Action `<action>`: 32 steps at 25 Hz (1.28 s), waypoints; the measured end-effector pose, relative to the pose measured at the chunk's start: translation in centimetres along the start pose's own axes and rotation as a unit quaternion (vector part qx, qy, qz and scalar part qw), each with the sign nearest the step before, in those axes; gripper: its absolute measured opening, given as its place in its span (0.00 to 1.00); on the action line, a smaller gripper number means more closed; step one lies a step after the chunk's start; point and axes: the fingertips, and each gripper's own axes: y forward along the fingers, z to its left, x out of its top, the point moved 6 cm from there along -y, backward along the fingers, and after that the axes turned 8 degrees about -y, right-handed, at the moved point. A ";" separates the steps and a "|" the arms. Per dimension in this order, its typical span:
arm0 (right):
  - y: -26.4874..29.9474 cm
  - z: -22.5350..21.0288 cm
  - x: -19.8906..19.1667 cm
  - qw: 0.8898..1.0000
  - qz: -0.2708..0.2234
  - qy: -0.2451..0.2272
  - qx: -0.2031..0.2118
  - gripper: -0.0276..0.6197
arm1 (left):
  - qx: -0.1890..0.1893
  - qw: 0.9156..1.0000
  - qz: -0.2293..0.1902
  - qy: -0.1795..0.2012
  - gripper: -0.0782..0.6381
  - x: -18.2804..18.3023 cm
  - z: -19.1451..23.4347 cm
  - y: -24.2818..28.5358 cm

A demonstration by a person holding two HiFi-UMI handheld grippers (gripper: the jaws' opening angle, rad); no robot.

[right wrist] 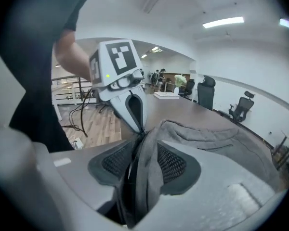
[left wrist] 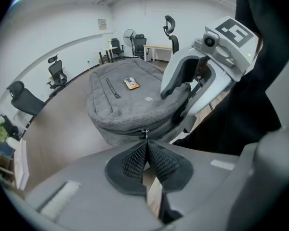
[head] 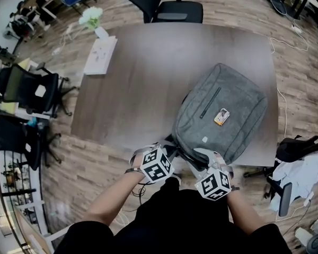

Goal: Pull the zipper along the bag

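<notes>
With the left gripper [left wrist: 145, 146], jaws together, pinches the zipper pull [left wrist: 144, 133]; with the right gripper [right wrist: 144, 143], jaws apart, straddles a loose fold of the bag [head: 222, 105] on the table [head: 143, 73].

A brown table [head: 148, 62] stands on wood-plank floor [head: 238, 4], black office chairs [head: 177, 10] nearby.

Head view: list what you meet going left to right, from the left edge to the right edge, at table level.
black office chair → white box → grey bag → white cloth
</notes>
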 end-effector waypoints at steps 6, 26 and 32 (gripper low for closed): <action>2.9 -0.7 -0.3 0.997 0.064 0.048 -0.012 0.28 | -0.034 0.999 -0.025 -0.030 0.14 0.6 -1.8 0.4; -0.5 2.3 -1.6 0.991 0.107 -0.084 -0.009 0.12 | 0.038 0.996 0.021 0.077 0.15 0.2 3.2 1.6; -2.1 2.9 -3.2 0.990 0.105 -0.092 0.004 0.12 | 0.023 0.997 -0.001 0.074 0.15 1.7 7.3 4.0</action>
